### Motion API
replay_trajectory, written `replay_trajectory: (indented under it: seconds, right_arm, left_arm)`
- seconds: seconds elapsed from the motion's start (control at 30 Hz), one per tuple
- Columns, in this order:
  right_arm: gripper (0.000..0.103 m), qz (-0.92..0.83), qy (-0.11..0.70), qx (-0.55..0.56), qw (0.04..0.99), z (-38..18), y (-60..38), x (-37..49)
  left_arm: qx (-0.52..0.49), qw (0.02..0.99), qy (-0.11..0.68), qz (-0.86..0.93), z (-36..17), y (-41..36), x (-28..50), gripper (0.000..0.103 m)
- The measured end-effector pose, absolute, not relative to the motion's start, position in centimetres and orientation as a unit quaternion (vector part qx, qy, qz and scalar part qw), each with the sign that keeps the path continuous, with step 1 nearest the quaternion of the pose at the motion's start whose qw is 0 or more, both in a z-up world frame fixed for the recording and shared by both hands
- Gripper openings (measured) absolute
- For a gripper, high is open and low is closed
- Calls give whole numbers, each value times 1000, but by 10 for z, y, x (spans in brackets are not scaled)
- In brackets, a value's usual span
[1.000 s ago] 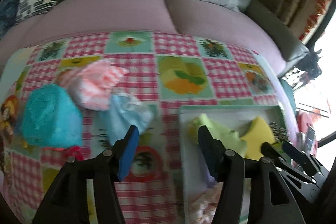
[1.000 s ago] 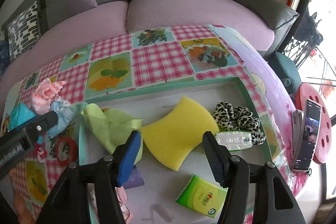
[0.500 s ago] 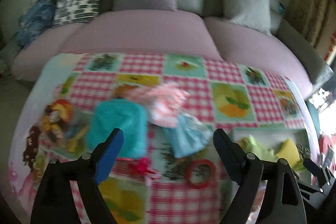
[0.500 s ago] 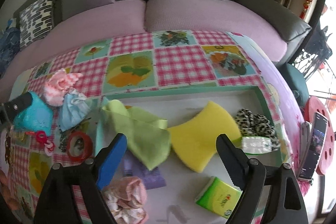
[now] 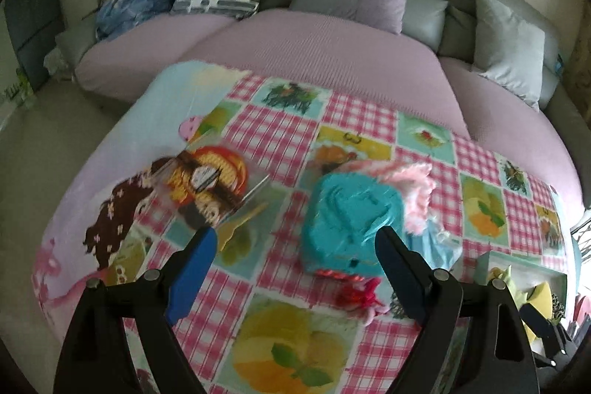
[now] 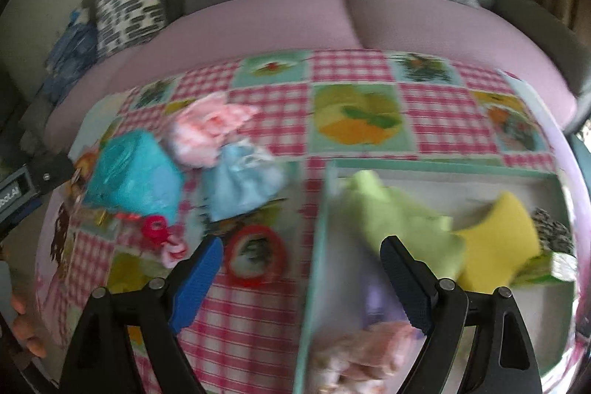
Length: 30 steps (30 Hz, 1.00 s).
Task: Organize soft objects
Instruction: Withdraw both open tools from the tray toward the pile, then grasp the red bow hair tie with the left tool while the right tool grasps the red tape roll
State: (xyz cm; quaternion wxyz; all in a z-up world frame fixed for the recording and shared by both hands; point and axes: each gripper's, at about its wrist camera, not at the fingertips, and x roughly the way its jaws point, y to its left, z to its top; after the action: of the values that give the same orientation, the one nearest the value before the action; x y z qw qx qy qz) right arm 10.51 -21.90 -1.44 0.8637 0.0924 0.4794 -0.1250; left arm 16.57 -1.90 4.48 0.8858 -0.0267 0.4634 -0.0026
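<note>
Reaching for the loose pile looks like the step in hand; the left gripper [image 5: 295, 268] hangs with its tongs spread wide and nothing between them, aimed over the checked tablecloth [image 5: 280, 135], with the teal towel [image 5: 351, 220] at about one o'clock, just inside its right finger; the pink knit piece [image 5: 413, 187] lies touching the towel's far side, and a red scrunchie [image 5: 358, 294] sits at its near edge. From the right wrist view the right gripper [image 6: 299, 283] is likewise spread and empty, straddling the tray wall [image 6: 314, 246]; a light blue cloth [image 6: 243, 180] lies at eleven o'clock, a red ring [image 6: 255, 261] just beside the left finger; inside the tray at one to two o'clock rest the green cloth [image 6: 399, 224], the yellow sponge [image 6: 498, 239] and a leopard scrunchie [image 6: 554, 231], with a pink bundle [image 6: 362, 357] nearest. To do it well, I would centre the left tongs on the towel first, come down over its bulk rather than an edge, and close firmly so the soft mass does not slip; keep the scrunchie out of the bite.
</note>
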Motion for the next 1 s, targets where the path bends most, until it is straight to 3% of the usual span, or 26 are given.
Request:
replay_trajectory:
  seconds: [0.57,1.0]
  right_arm:
    - [88,-78,525,79,844,-64,-189,128]
    - [70,-73,540,70,836,-81,-188,138]
  left_arm:
    - [-83,831,550,-1,-20,-17,165,88]
    - [-99,796,596,-45,-51,-40,169,88]
